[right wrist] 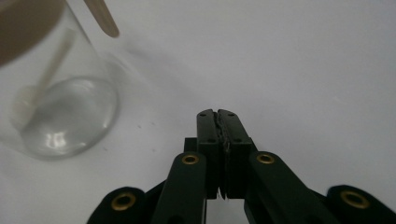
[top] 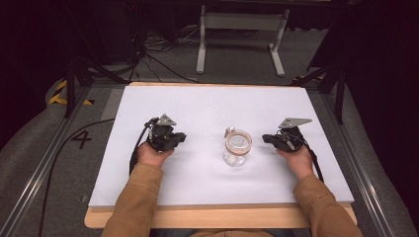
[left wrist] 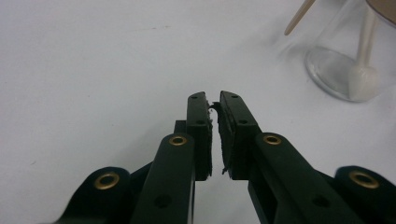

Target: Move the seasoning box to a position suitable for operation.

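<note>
Right gripper (top: 271, 138) is sitting with its jaws pressed together and empty, and I am reading the glass jar (top: 237, 148) as standing upright just beside its tips, toward table centre. Left gripper (top: 179, 138), jaws nearly closed and also empty, is resting farther off on the jar's opposite side, so I am judging the right hand nearer. Both are lying on the white table (top: 207, 103).

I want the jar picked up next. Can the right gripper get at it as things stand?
Probably yes: the right gripper points at the glass jar with bare white table between them. Its jaws are shut, so they must open first.
</note>
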A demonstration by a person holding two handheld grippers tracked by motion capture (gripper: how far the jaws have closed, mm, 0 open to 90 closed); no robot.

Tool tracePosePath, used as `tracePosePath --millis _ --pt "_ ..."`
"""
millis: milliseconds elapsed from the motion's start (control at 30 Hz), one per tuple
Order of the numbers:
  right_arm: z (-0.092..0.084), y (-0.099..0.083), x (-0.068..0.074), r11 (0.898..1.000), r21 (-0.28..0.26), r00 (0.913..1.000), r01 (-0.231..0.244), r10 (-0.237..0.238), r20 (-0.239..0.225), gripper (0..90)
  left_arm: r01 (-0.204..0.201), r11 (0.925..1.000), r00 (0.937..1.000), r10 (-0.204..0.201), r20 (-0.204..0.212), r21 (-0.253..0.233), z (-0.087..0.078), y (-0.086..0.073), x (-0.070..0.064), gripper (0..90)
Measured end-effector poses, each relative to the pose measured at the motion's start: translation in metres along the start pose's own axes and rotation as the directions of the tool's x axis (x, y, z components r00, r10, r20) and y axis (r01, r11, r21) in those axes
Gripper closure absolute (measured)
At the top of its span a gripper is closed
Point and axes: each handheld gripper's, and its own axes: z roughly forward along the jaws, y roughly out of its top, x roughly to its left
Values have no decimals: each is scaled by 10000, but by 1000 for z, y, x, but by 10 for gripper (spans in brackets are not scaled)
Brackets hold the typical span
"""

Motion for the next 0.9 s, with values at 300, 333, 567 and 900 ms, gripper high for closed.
tracePosePath --millis 300,333,567,900 --pt "7 5 13 9994 -131 9977 314 -322 -600 889 -211 9995 9998 211 -2 -244 -8 4 -4 814" --pt "7 5 15 9990 -184 9966 415 -427 -705 889 -308 9992 9995 308 0 -241 -9 5 -4 814" --pt "13 10 28 9960 23 9918 891 -885 -928 888 -251 9989 9995 258 173 -386 -12 7 -8 811" --pt "19 11 35 9928 208 9859 1180 -1146 -1221 889 -322 9993 9991 328 264 -209 -12 8 -9 812"
